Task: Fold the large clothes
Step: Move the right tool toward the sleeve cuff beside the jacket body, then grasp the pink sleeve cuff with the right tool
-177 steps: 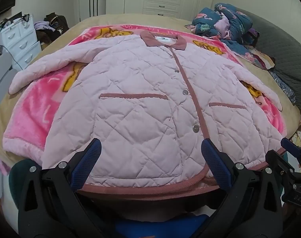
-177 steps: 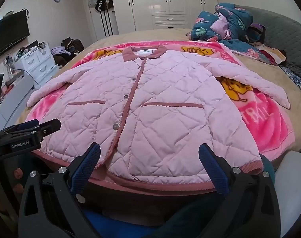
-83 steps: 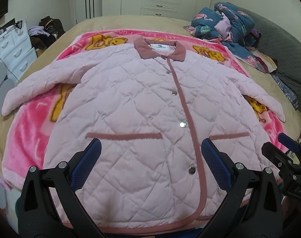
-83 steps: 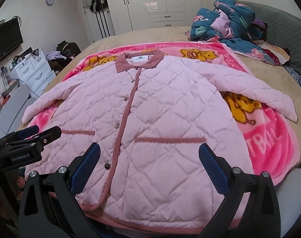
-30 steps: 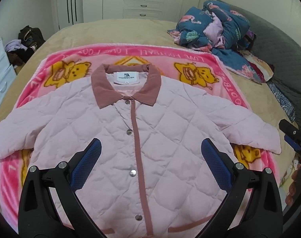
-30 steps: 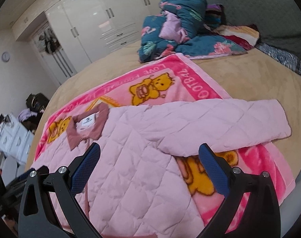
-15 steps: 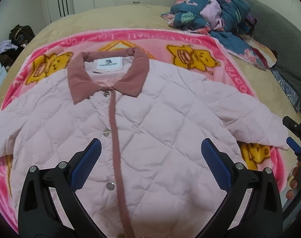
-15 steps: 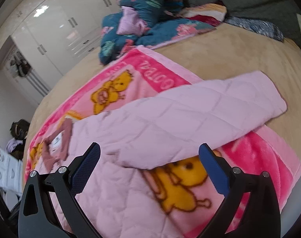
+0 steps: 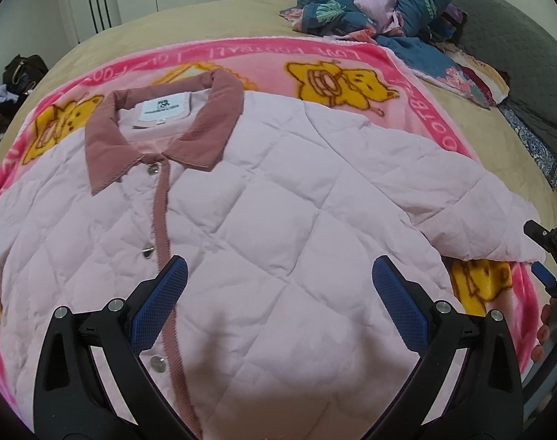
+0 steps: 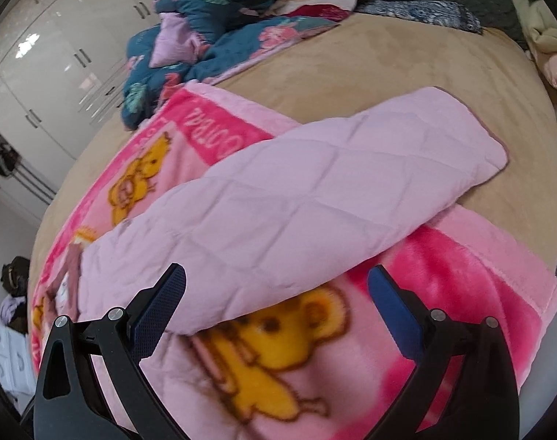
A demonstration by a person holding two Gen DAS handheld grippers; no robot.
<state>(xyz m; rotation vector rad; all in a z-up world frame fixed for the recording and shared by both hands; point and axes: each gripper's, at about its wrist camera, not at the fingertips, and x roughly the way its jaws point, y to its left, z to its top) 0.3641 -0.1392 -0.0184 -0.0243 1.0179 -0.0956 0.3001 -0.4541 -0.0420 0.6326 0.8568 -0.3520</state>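
Note:
A pale pink quilted jacket [image 9: 278, 198] with a dusty-rose collar [image 9: 168, 135] lies buttoned and face up on a pink bear-print blanket [image 9: 333, 55]. My left gripper [image 9: 278, 293] is open and empty, hovering over the jacket's chest. The jacket's right sleeve [image 10: 315, 190] stretches out over the blanket [image 10: 461, 278] onto the tan bed cover. My right gripper [image 10: 275, 300] is open and empty, just above the sleeve's near edge; it also shows at the right edge of the left wrist view [image 9: 549, 256].
A heap of dark blue floral bedding [image 9: 373, 3] sits at the far right of the bed [image 10: 370, 62]. White wardrobes [image 10: 58, 55] stand behind. A grey headboard [image 9: 527, 55] runs along the right. Bags [image 9: 22, 73] lie on the floor at left.
Both grippers moved forward up the jacket from the hem. The left now hovers over the chest near the collar; the right swung right to the outstretched sleeve. Both stayed open.

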